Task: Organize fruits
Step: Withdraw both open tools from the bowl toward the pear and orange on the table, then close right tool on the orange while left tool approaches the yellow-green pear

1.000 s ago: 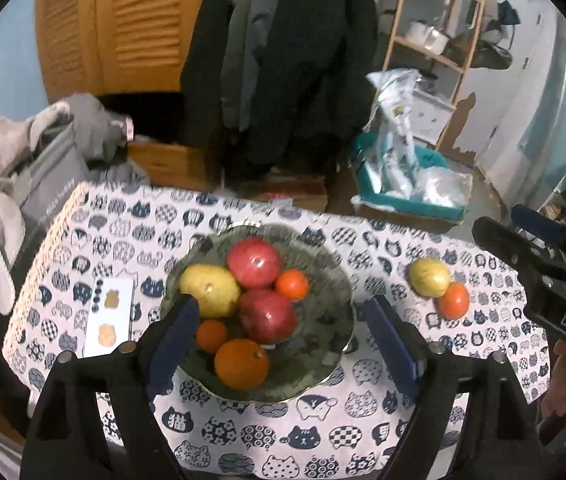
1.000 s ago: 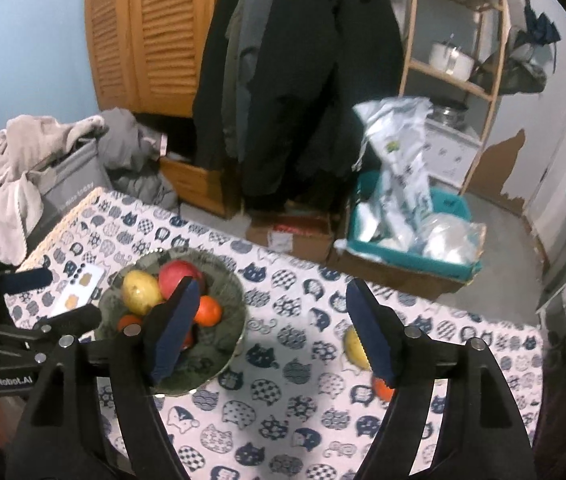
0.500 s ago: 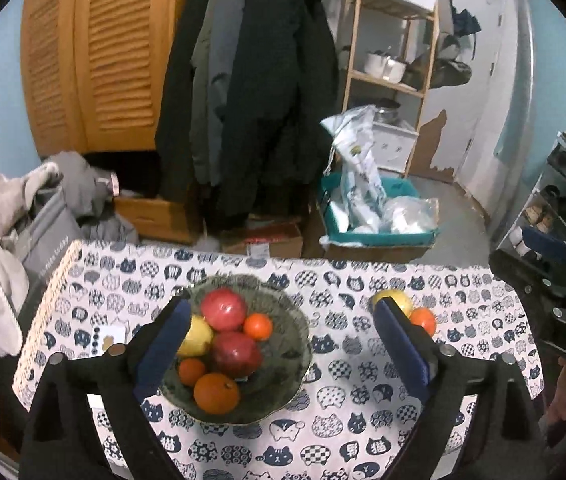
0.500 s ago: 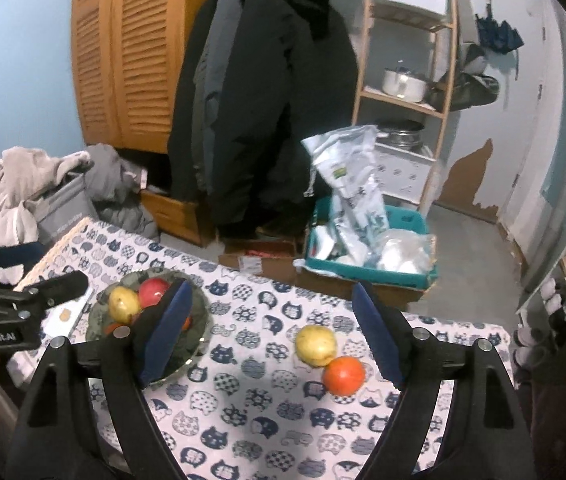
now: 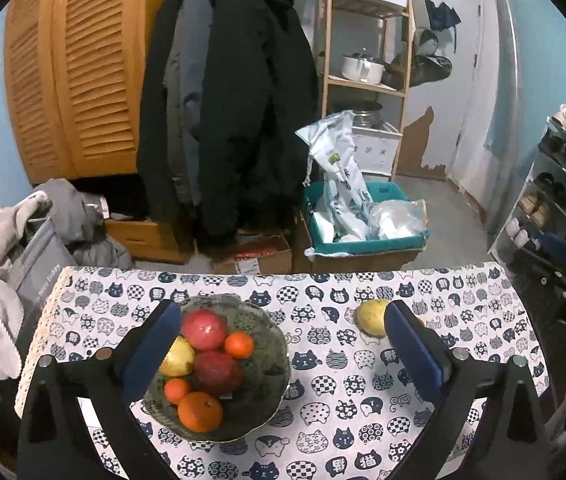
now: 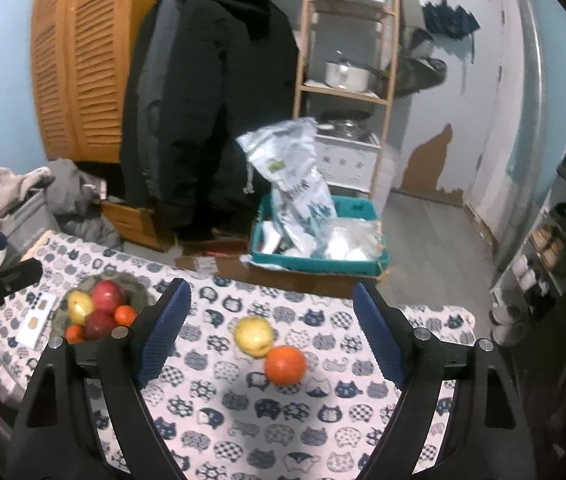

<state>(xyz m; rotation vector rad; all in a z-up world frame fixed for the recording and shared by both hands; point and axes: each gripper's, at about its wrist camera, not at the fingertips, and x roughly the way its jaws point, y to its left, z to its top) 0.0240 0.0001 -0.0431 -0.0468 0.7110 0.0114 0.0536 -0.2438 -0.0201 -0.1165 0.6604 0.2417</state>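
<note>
A grey-green bowl (image 5: 267, 364) on the cat-print tablecloth holds red apples, a yellow pear and several oranges; it also shows at the left in the right wrist view (image 6: 139, 292). A yellow pear (image 6: 253, 335) and an orange (image 6: 285, 364) lie loose on the cloth, touching each other. In the left wrist view the pear (image 5: 371, 316) shows beside the right finger, and the orange is hidden behind it. My left gripper (image 5: 283, 352) is open and empty above the bowl's side. My right gripper (image 6: 271, 340) is open and empty, with the loose pear and orange between its fingers in view, above them.
A white card (image 6: 37, 322) lies left of the bowl. Beyond the table's far edge stand a teal bin (image 5: 363, 240) of bags, cardboard boxes, hanging coats and a wooden shelf. Clothes pile at the left; a shoe rack (image 5: 555, 200) stands at the right.
Both grippers have risen and pulled back from the table, so the bowl and loose fruit look smaller. The right gripper's view has shifted so the loose pear and orange sit between its fingers.
</note>
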